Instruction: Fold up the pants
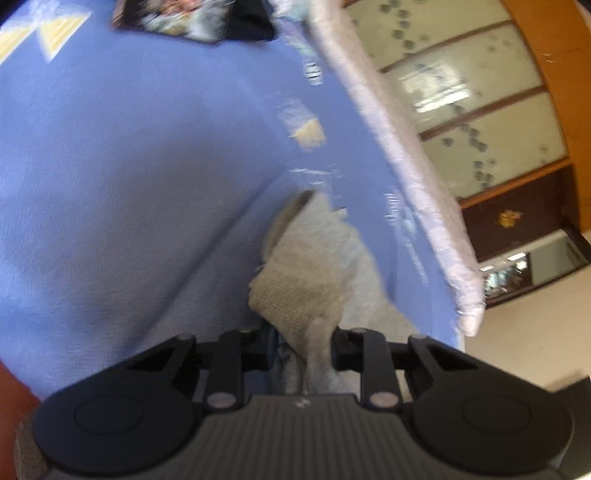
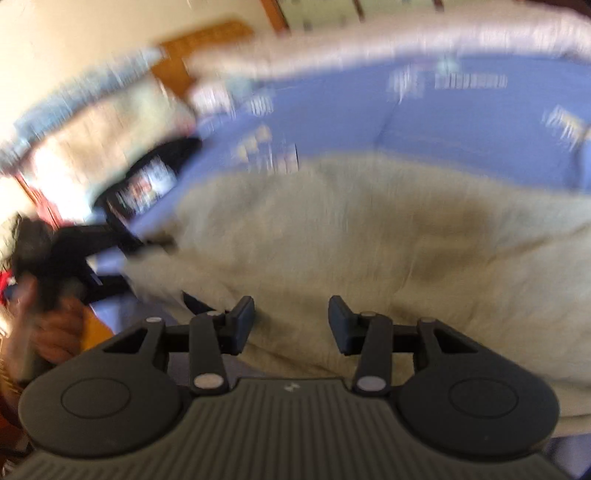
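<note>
- While both views are smeared by motion blur, the pants (image 2: 369,243) read as a pale beige, soft, fuzzy or knitted garment spread over a blue bedsheet (image 1: 129,184), and the fold looks, as far as I can judge, only begun
- No neat stacked rectangle shows anywhere; the cloth in the right wrist view lies broad and rumpled with a darker shadowed crease across its middle, so most of the folding seems left to do
- The left gripper (image 1: 303,354) has its jaws drawn close on a bunch of the beige fabric, a ribbed-looking cuff or hem that rises between them and trails off toward the far right of the sheet
- The right gripper (image 2: 291,321) has its jaws standing well apart, with the pants lying under and between them; nothing is pinched, though whether the pads touch the cloth I cannot tell
- At the far left of the right wrist view a dark shape that may be the other gripper sits near the garment's edge, but blur keeps me from being sure
- The sheet is smooth and matte, printed with pale yellow and white motifs, and a whitish quilted mattress edge (image 1: 406,177) runs along its right side
- Beyond the bed stand frosted glass panels in wooden frames (image 1: 472,110), and a dark printed item (image 1: 192,18) lies at the far end of the sheet
- Judged from this, the remaining work is to carry the held end over, lay it flat and smooth the layers
</note>
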`<state>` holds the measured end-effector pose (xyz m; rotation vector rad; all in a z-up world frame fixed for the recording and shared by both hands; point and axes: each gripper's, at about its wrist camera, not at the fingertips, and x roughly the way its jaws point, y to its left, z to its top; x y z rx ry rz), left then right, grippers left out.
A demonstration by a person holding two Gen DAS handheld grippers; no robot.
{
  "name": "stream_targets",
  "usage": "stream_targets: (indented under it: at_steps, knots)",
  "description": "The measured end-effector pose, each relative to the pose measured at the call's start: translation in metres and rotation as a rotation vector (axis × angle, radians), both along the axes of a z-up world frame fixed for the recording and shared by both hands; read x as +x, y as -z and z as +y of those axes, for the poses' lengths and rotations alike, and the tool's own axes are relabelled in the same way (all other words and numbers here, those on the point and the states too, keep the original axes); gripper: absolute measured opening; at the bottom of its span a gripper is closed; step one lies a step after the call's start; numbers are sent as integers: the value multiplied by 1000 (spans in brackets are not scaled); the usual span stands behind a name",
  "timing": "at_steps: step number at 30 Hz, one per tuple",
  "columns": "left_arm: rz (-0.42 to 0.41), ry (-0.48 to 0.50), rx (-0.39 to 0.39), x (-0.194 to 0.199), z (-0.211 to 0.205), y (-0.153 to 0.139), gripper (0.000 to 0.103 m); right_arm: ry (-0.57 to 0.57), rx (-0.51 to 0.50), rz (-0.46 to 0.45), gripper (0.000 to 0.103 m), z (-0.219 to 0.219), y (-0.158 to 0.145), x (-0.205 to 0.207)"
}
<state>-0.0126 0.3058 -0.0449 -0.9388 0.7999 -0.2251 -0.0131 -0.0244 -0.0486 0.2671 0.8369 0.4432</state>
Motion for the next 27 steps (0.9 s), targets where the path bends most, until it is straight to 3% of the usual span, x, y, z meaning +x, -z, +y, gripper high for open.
stream_targets:
  at_steps: [1,3,5,7,10,14,17,20,24,27]
  knots:
    - [-33,13,-4,-1,-4,-10,22,-6,-28,29,46,4,9,5]
    - [-105,50,6,-3,-16,-31,22,-22,-61,-2,47,7,4,4]
    - [-181,102,34,-5,-34,-54,22,-32,-40,0,47,3,-4,4]
    - [-251,159,89,-11,-56,-74,22,-5,50,-17,47,-14,-12,3]
    - [-354,267,236,-22,-105,-95,22,98,196,-54,47,-50,-30,3]
    - [-422,440,377,-33,-174,-95,23,228,369,-62,49,-101,-42,4]
    - [-431,572,473,-42,-223,-81,33,296,420,-35,56,-125,-36,0]
    - [-410,675,596,-52,-256,-64,45,333,446,29,57,-131,-18,-1]
    - [-489,715,593,-70,-248,-82,65,349,471,95,57,-124,-2,-3]
    - [-561,657,599,-81,-221,-98,82,351,490,90,57,-129,-6,-4]
